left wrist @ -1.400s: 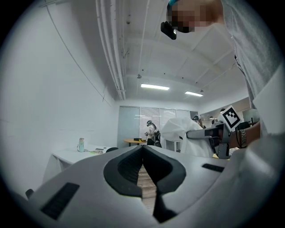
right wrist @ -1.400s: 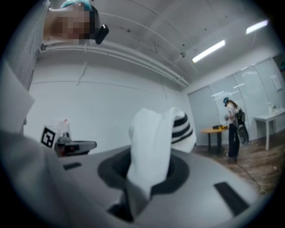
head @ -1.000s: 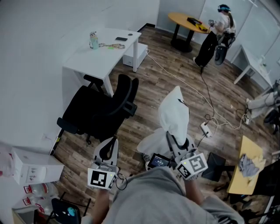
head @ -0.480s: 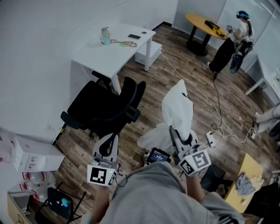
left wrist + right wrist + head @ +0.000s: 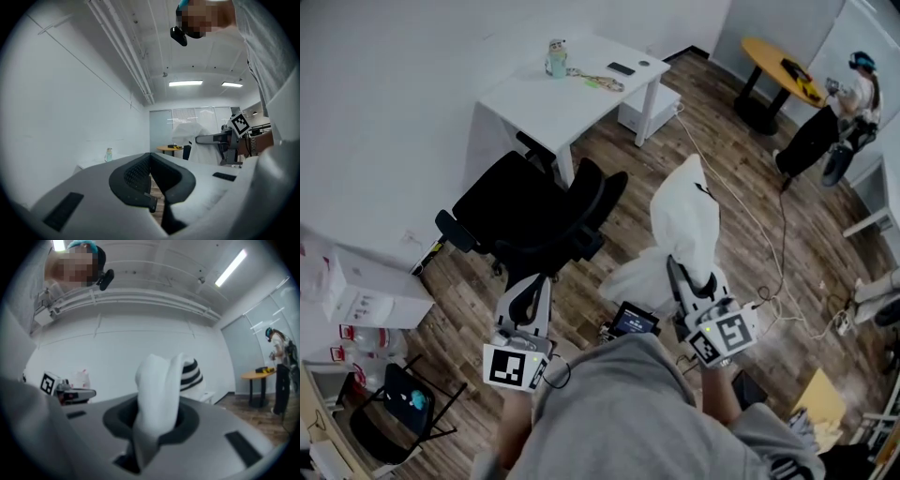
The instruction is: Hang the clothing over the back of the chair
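**Head view:** right gripper (image 5: 674, 265) is clamped on the white clothing (image 5: 684, 217). The garment hangs from the tips in a tall bunch, with more fabric pooled lower, near the gripper body. It sits just right of the black chair (image 5: 534, 211), with a strip of wood floor between them, so nothing is on the chair back yet. Left gripper (image 5: 544, 279) is low, in front of the chair seat, and carries nothing. The chair stands against a white desk (image 5: 581, 94) with a bottle (image 5: 556, 58) on it. A cable (image 5: 750, 216) runs across the floor. A second person (image 5: 834, 131) stands by a round yellow table (image 5: 773, 58) at top right. A white box (image 5: 361, 292) is at the left edge.

**Left gripper view:** the 2 jaws of the left gripper (image 5: 150, 157) meet at the far tips. Only floor shows through the bowed gap behind them, so the jaws are closed and empty. Beyond them to the right, the right gripper (image 5: 206, 139) is level, with the clothing (image 5: 187, 138) draped off its end. The bottle (image 5: 108, 153) is far left on the desk.

**Right gripper view:** the jaws of the right gripper (image 5: 158, 401) are nearly closed, pinching a thick fold of the clothing (image 5: 161, 376). The fold rises out between the tips and also trails down through the gap. A black-and-white striped part (image 5: 192, 373) shows behind the fold. The left gripper (image 5: 77, 393) is at the left. The second person (image 5: 281, 369) and the round table (image 5: 260, 375) are at the right.
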